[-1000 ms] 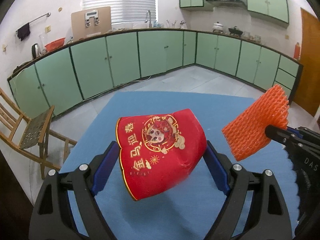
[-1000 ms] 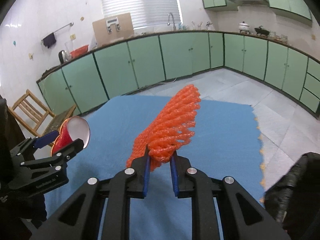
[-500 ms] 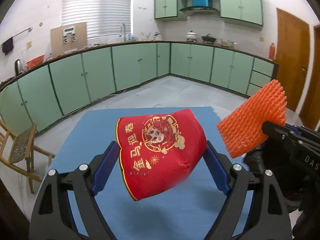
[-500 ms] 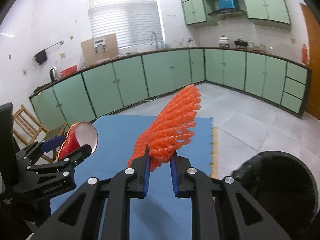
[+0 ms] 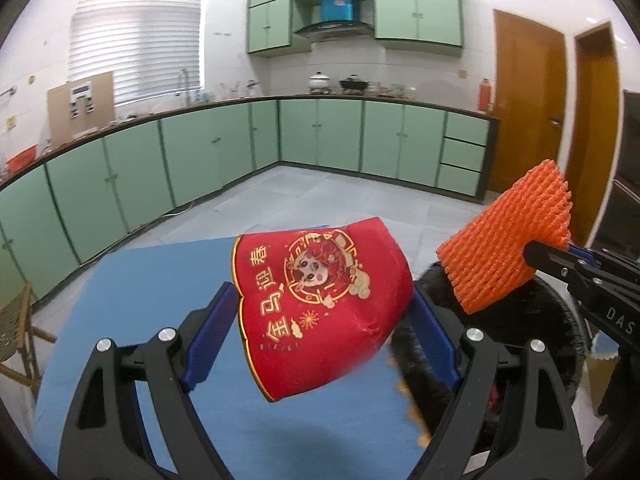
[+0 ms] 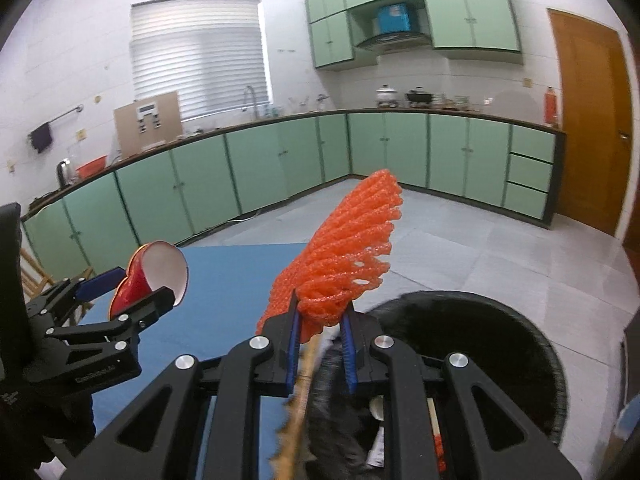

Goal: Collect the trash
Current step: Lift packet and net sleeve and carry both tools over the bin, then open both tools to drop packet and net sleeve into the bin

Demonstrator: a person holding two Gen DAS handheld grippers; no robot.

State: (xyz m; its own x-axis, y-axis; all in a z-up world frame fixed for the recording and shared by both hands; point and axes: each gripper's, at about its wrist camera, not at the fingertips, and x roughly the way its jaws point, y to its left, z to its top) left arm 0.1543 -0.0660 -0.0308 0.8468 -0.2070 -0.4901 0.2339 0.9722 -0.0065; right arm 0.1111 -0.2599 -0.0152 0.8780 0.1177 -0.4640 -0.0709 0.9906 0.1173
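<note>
Both grippers have swung to the right across the blue table cover (image 5: pixel 168 280) over the last second. In the earlier views the cover fills the area beneath both loads; now its right edge lies under the grippers and the black trash bin (image 6: pixel 500 320) has entered both views.

Left gripper (image 5: pixel 320 320): jaws spread wide and pressed against the sides of the red paper cup (image 5: pixel 320 300). The cup lies on its side between the blue pads, dented near its base, its open mouth turned to the left. The grip is unchanged. In the left wrist view the cup sits above the cover's right edge, just beside the bin rim.

Right gripper (image 6: pixel 320 320): jaws nearly pressed together, pinching the lower edge of the orange foam net (image 6: pixel 340 252). The net stands up and away from the fingers. The grip is unchanged. In the right wrist view the bin opening lies directly below and to the right of this gripper, with earlier trash visible inside.

Task status, as a judgement: the carry phase is near completion. The net appears close to a position for release. The cup probably needs further travel to the right before release, or it may land on the cover or the floor.
</note>
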